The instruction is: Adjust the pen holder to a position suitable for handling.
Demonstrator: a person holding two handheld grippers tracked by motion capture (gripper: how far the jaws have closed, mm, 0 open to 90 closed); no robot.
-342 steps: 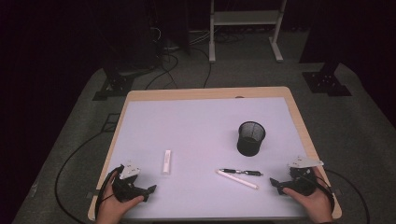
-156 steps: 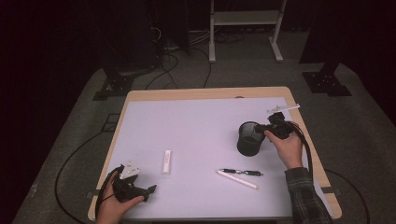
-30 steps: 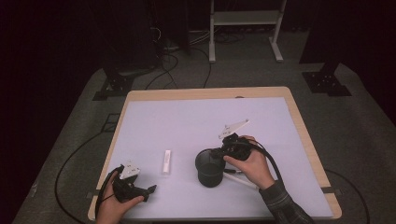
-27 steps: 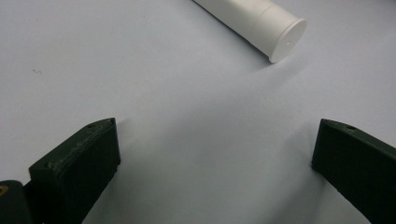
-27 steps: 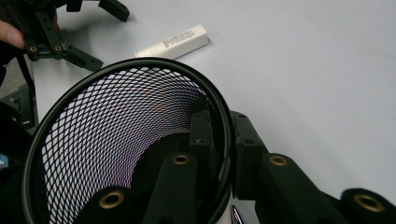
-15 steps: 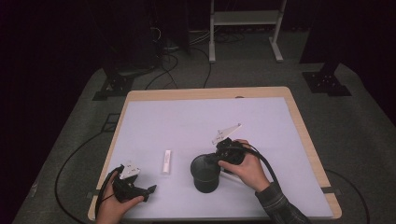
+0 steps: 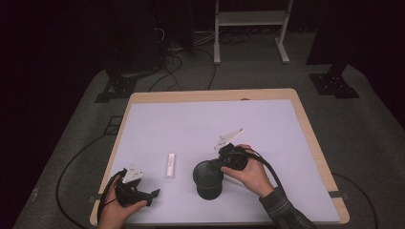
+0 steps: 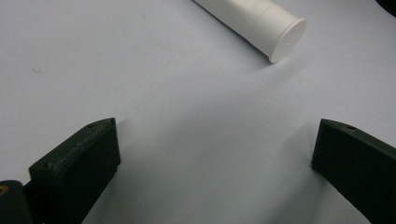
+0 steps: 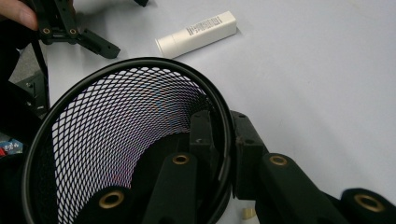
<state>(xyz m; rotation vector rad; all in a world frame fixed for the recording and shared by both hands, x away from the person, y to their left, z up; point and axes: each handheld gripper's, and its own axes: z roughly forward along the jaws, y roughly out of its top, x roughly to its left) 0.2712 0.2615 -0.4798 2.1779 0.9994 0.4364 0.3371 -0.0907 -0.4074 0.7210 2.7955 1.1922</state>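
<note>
The right gripper (image 7: 220,164) is clamped on the rim of the mesh cup (image 7: 208,179). At nine o'clock of it lies a white tube (image 7: 170,165); the left gripper (image 7: 149,194) waits with jaws apart.

A recording lab: dark curtained room, stand bases (image 7: 334,85) (floor cables (image 7: 176,64) too) around one table (image 7: 305,129)

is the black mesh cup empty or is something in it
Empty: the right gripper view looks into the black wire-mesh cup, showing bare mesh walls and nothing inside.

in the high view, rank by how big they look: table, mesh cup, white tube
1. table, by far the largest
2. mesh cup
3. white tube, the smallest

The cup and tube lie at a similar depth, so the order is safe.
</note>
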